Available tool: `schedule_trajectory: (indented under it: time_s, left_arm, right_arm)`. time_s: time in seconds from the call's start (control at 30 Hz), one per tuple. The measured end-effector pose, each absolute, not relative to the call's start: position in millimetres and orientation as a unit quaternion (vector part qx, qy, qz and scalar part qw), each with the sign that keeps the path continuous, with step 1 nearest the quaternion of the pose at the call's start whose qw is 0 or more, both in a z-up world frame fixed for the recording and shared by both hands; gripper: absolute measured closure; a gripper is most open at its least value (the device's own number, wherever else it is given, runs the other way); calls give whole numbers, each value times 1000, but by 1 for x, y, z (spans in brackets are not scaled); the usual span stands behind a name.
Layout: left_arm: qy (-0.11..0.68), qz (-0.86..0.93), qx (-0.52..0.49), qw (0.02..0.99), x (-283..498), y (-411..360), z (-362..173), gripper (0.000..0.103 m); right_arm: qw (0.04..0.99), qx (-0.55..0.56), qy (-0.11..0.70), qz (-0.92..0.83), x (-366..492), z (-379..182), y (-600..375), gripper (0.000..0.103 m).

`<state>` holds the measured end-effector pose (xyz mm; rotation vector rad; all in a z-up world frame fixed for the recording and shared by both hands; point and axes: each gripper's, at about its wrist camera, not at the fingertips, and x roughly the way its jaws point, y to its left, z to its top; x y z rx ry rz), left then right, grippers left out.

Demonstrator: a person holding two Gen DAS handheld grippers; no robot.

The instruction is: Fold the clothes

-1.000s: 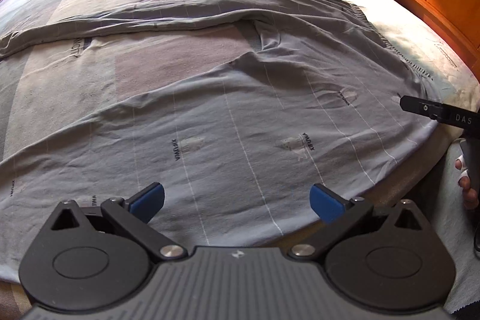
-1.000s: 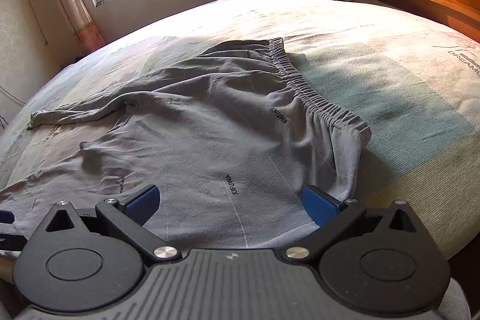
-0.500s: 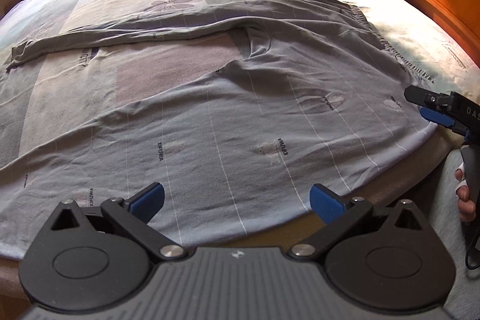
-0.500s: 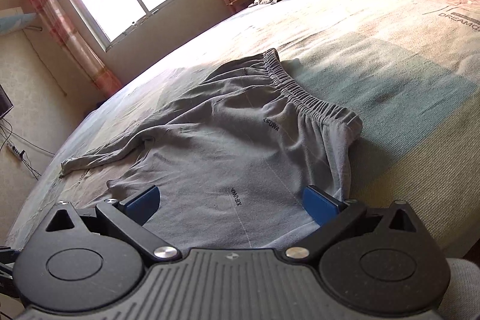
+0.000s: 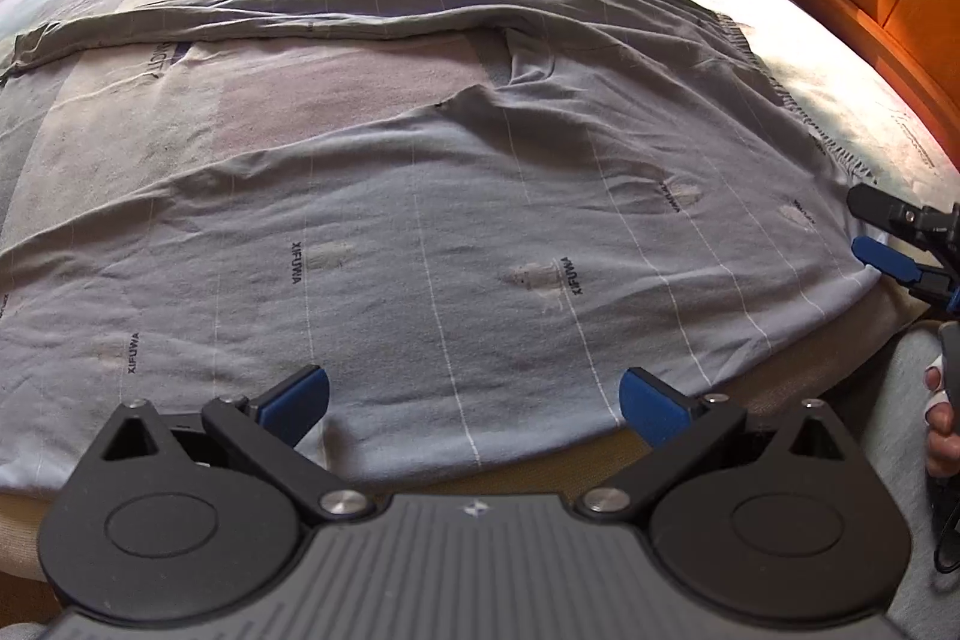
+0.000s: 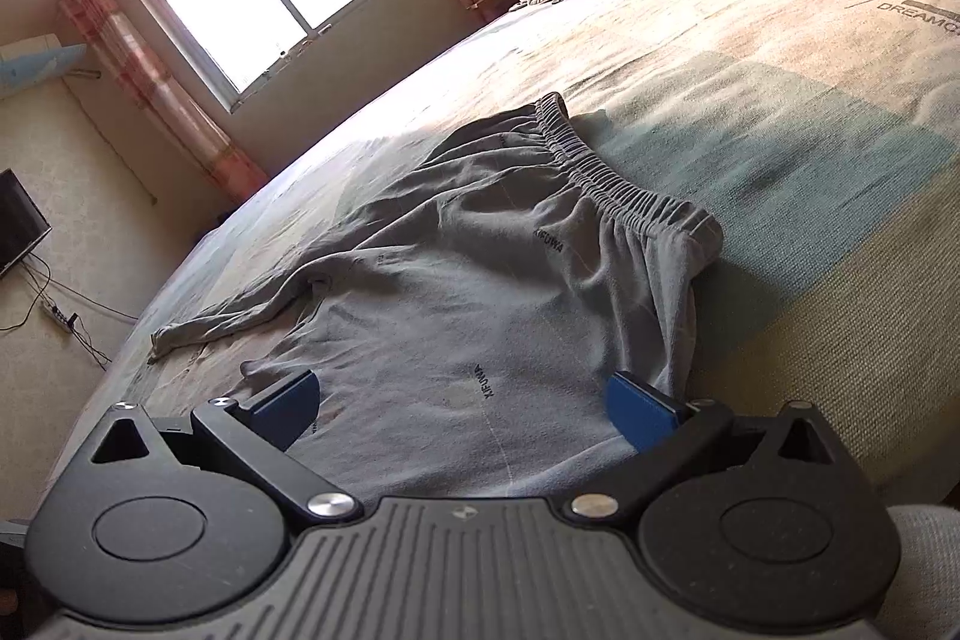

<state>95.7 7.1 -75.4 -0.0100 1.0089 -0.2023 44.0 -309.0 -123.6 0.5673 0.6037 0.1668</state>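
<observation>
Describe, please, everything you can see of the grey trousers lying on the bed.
The grey trousers look like soft, thin knit with fine pale lines and small printed "XIFUWA" marks. A gathered elastic waistband lies toward the pillow end. They lie spread flat on the bed, wrinkled, legs parted, one narrow leg stretched away. The near edge hangs slightly over the mattress edge. Neither gripper is closed on them.

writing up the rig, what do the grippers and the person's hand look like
Both grippers, left and right, are black plastic with blue pads, round pivot discs, silver screws and a ribbed grey body. The hand has white wraps on two fingertips; a black cable hangs below it.
</observation>
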Motion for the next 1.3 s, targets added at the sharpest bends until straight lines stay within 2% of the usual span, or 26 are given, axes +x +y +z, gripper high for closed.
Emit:
schedule_trajectory:
  time_s: [0.2,0.37,0.63,0.73,0.9,1.03,1.17,1.3]
  left_arm:
    - [450,-76,-13,890,123,42,-74,1]
    - [454,-81,-43,886,107,74,-93,1]
    - [411,-82,-22,908,119,104,-61,1]
    - [411,-75,-18,908,142,113,-57,1]
    - [416,-113,-6,902,133,129,-52,1]
    - [447,-126,-57,883,111,178,-54,1]
    - [484,-112,-174,850,88,251,-66,1]
    - [503,-76,-240,827,72,300,-84,1]
  right_arm:
    - [925,222,297,80,38,-123,-296,0]
    - [933,193,299,63,40,-123,-286,0]
    - [945,124,303,16,46,-124,-259,0]
    - [946,100,308,0,48,-125,-251,0]
    - [946,78,314,-18,51,-126,-243,0]
    - [946,51,318,-29,52,-127,-234,0]
    - [946,52,317,-32,52,-127,-234,0]
    - [946,56,317,-32,53,-127,-235,0]
